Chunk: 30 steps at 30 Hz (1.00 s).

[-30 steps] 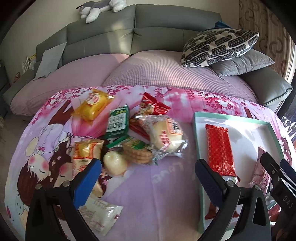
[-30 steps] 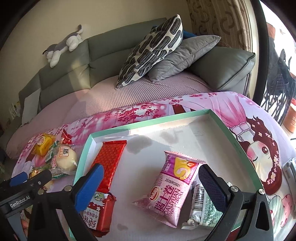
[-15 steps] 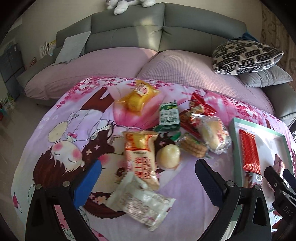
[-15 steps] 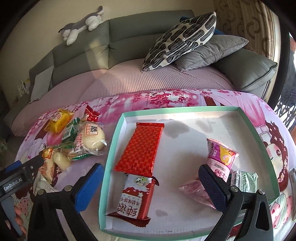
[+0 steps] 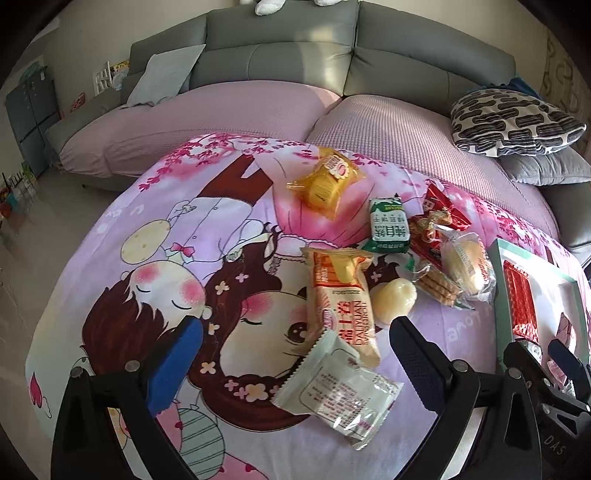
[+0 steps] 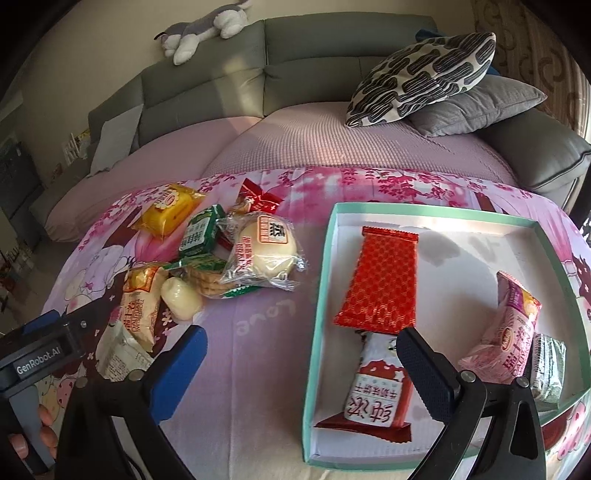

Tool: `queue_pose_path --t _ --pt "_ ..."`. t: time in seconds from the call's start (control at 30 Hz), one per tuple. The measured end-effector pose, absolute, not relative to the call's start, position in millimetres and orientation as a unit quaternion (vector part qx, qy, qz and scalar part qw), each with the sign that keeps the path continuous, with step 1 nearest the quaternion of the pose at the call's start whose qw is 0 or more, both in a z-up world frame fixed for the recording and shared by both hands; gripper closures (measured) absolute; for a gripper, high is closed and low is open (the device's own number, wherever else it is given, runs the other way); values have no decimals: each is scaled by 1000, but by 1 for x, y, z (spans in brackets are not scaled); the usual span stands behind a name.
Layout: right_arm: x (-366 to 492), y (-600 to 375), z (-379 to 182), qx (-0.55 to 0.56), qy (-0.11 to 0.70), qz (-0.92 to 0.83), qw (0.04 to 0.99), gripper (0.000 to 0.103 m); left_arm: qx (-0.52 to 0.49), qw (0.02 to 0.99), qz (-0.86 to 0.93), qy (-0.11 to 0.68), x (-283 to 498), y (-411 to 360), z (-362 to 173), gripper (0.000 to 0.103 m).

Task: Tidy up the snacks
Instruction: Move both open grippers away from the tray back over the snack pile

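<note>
1. Snacks (image 5: 369, 266): loose heap of crinkly film packets on the printed cloth, left of the box; four more packets lie inside the box
2. Sofa (image 6: 332, 48): grey, smooth upholstery, curved; seat under a mauve waffle-textured cover (image 6: 332, 147). A patterned black-and-white cushion (image 6: 424, 74) leans on a plain grey one; plush toy (image 6: 207, 29) on the backrest
3. Cloth (image 5: 184, 258): glossy pink-lilac sheet with cartoon figures and blossom print, spread over the work surface
4. Box (image 6: 321, 295): shallow rectangular tray, mint-green rim, white inside, to the right of the heap
5. Red wafer pack (image 6: 380, 277): flat foil, diamond pattern, long axis running away from the camera, at the box's left side; a red-and-white packet (image 6: 376, 398) lies end to end with it, nearer the camera
6. Pink packet (image 6: 513, 332): puffy, at the box's right wall, a small green-grey packet (image 6: 548, 365) touching it
7. Orange-cream packet (image 5: 341, 295): long axis pointing away from the left camera; white translucent packet (image 5: 340, 391) overlaps its near end
8. Round pale bun (image 5: 393, 299) just beside it; biscuits (image 5: 437, 286), wrapped bun (image 5: 467, 262), green packet (image 5: 388, 227), yellow packet (image 5: 325, 181) beyond
9. Left gripper (image 5: 291, 350): jaws wide apart, empty, above the white packet
10. Right gripper (image 6: 303, 363): jaws wide apart, empty, straddling the box's left wall
</note>
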State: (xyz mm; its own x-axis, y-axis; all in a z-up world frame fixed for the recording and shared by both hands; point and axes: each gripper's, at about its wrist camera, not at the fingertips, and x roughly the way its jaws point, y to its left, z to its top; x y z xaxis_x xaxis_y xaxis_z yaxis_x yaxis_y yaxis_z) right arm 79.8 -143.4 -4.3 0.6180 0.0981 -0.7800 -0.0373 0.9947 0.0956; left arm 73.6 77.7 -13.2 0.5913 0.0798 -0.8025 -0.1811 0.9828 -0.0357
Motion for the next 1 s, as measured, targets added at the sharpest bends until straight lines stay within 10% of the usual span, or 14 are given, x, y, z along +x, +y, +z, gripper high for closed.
queue_pose_path --t 1.0 --pt "73 -25 -56 -67 488 203 846 0 -91 852 125 501 76 138 -52 2"
